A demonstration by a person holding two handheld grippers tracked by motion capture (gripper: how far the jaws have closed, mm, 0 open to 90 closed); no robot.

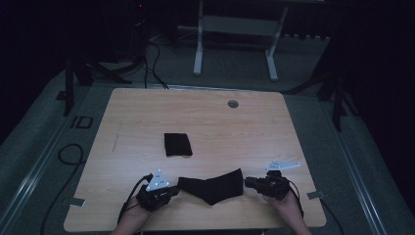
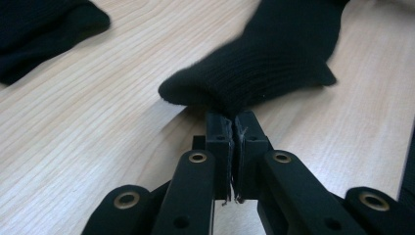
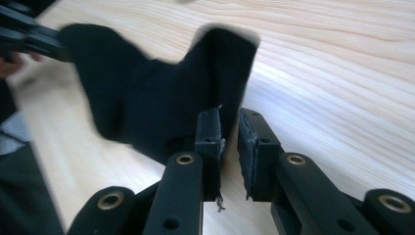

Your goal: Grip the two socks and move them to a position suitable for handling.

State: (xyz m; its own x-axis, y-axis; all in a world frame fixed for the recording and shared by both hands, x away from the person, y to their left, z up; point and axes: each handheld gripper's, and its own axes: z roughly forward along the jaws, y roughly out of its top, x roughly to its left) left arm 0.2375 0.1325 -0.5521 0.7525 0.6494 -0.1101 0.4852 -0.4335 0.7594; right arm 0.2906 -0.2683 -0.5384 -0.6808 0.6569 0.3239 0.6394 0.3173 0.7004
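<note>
Sock (image 1: 213, 188) lay stretched across the table's (image 1: 254, 122) near edge; our left gripper (image 2: 232, 121) pinched its toe, while the right gripper (image 3: 230, 128) stood slightly parted, gripping nothing. We judged the cuff needed pinching before folding.

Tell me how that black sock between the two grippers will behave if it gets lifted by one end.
The black sock is ribbed knit, so it will likely be floppy and drape from whichever end is held. It sags between the left gripper, pinching one end, and the right gripper, suggesting it is light. The fuzzy fabric on the wooden table probably won't slip or roll.
</note>
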